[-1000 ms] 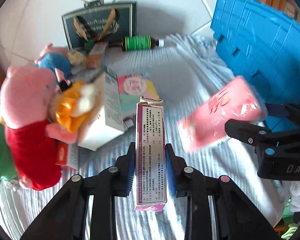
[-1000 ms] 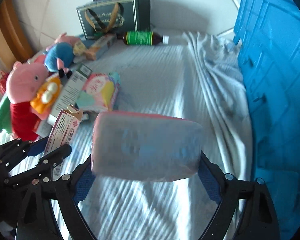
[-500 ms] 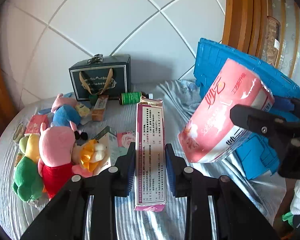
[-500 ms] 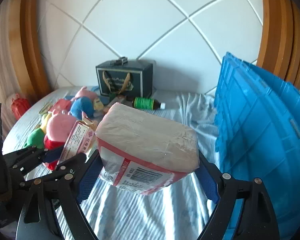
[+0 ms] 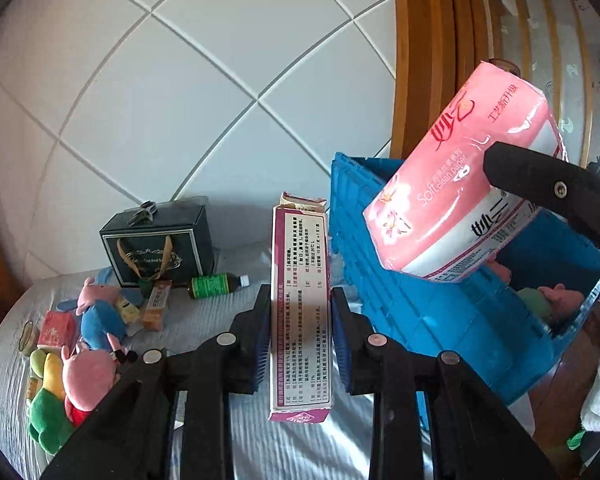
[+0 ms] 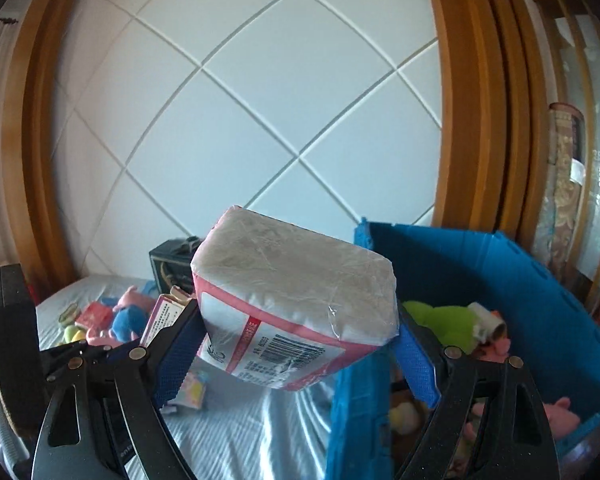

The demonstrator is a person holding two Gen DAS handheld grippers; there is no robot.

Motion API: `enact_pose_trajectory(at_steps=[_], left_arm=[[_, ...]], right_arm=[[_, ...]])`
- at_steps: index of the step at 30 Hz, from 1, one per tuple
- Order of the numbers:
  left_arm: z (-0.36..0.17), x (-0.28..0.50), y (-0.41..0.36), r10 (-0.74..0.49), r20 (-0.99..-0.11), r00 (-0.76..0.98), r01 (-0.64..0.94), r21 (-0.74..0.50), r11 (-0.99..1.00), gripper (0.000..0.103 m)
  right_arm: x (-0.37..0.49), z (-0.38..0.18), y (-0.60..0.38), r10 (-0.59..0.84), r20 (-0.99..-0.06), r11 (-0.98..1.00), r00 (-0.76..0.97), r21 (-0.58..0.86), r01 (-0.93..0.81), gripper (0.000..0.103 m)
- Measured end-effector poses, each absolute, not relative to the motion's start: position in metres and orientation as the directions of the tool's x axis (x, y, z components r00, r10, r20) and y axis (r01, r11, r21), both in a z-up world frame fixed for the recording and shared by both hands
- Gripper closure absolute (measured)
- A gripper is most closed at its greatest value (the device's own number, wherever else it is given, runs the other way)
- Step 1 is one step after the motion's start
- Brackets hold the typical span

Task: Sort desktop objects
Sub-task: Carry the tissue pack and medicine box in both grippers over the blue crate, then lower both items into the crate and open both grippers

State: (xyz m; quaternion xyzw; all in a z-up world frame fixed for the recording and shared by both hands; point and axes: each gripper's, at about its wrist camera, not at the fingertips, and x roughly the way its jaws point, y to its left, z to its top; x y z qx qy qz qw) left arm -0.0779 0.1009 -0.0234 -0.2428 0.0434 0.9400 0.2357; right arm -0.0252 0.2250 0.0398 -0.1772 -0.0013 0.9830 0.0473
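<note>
Jaws of the left gripper [image 5: 300,336] clamp a tall magenta-edged printed carton [image 5: 301,312] upright by its long sides, lifted clear of the striped bedsheet [image 5: 228,312]. At two o'clock, the right gripper [image 6: 296,340] pinches a soft pink plastic-wrapped tissue pack [image 6: 296,300] above the blue plastic crate [image 6: 540,300], likely for dropping among the plush toys [image 6: 444,320] inside.

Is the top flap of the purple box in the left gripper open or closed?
Open. The purple box stands upright, clamped in the left gripper, and its torn top flap sticks up loosely above the box edge.
</note>
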Motion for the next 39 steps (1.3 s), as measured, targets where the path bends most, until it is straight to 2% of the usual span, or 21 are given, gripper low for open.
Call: enact_pose_trajectory(at_steps=[7, 14, 25, 32, 39], left_arm=[[0.010, -0.058, 0.178, 0.507, -0.429, -0.748, -0.546, -0.036, -0.837, 0.076], [0.016, -0.024, 0.261, 0.554, -0.440, -0.707, -0.618, 0.003, -0.786, 0.076], [-0.010, -0.020, 0.343, 0.533, -0.525, -0.664, -0.642, 0.035, -0.766, 0.076], [-0.021, -0.026, 0.364, 0.508, -0.562, -0.653, -0.636, 0.043, -0.770, 0.076], [-0.026, -0.033, 0.373, 0.477, -0.589, -0.652, -0.614, 0.040, -0.789, 0.076]], right_arm=[[0.013, 0.057, 0.305, 0.288, -0.279, -0.957, -0.916, -0.058, -0.283, 0.014], [0.042, 0.033, 0.387, 0.407, -0.323, -0.909, -0.855, -0.053, -0.413, 0.014], [0.036, -0.006, 0.463, 0.476, -0.400, -0.872, -0.783, -0.102, -0.478, 0.014], [0.019, -0.025, 0.483, 0.509, -0.431, -0.856, -0.745, -0.169, -0.488, 0.014], [0.009, -0.040, 0.497, 0.498, -0.474, -0.861, -0.726, -0.176, -0.477, 0.013]])
